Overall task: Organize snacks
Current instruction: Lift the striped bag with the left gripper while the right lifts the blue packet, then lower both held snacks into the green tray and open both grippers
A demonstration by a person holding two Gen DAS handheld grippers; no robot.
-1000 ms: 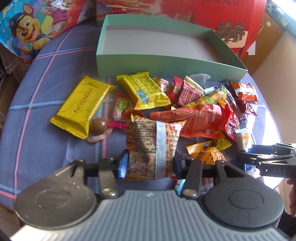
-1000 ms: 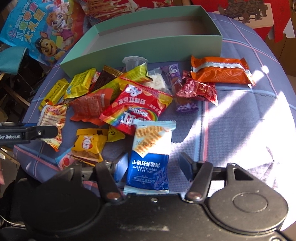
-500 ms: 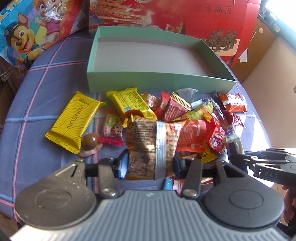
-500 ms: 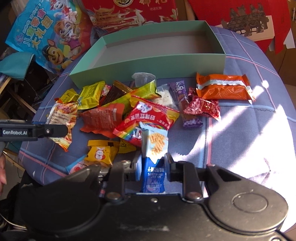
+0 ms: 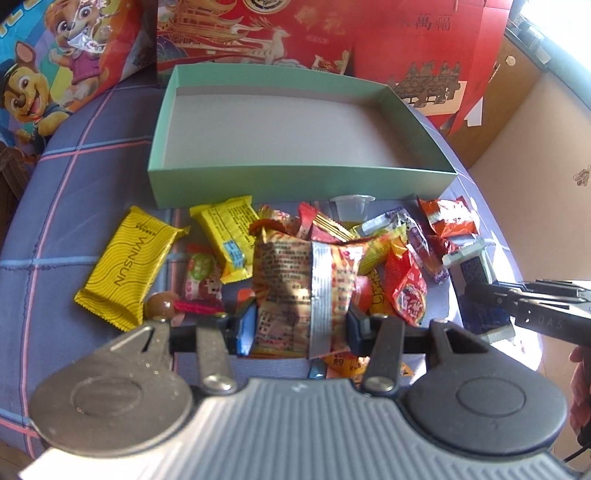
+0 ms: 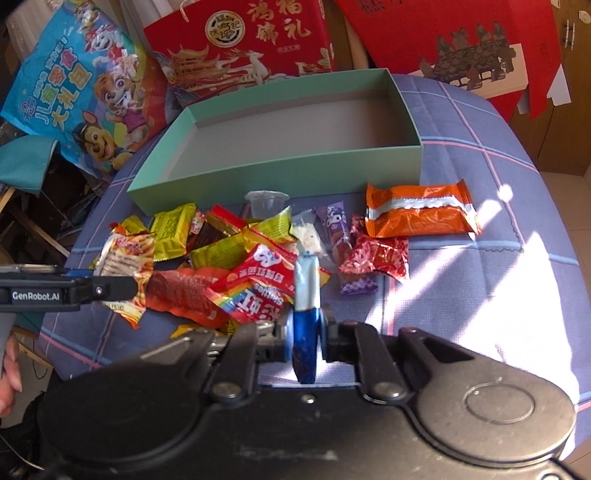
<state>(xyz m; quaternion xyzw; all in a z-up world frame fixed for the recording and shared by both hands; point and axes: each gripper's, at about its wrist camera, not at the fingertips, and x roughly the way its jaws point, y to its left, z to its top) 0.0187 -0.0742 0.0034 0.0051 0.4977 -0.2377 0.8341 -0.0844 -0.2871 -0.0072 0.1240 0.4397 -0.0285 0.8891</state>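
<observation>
"WINSUN" read along the yellow wafer packet (image 5: 129, 266), printed lengthwise in dark letters. "GenRobot.AI" read in white on the black body of the left gripper (image 6: 114, 291), seen from the right wrist view. "Skittles" read upside down in white on the red rainbow-edged bag (image 6: 255, 291), with white Chinese characters above it. Gold Chinese characters 鴻福錦礼 read on the red gift bag (image 6: 240, 48), beside a round gold emblem. 萬福 read in dark characters on the red carton (image 5: 432, 26). Large yellow Chinese lettering noted on the blue cartoon-dog bag (image 6: 74, 88). Fine print on the other wrappers not legible.
</observation>
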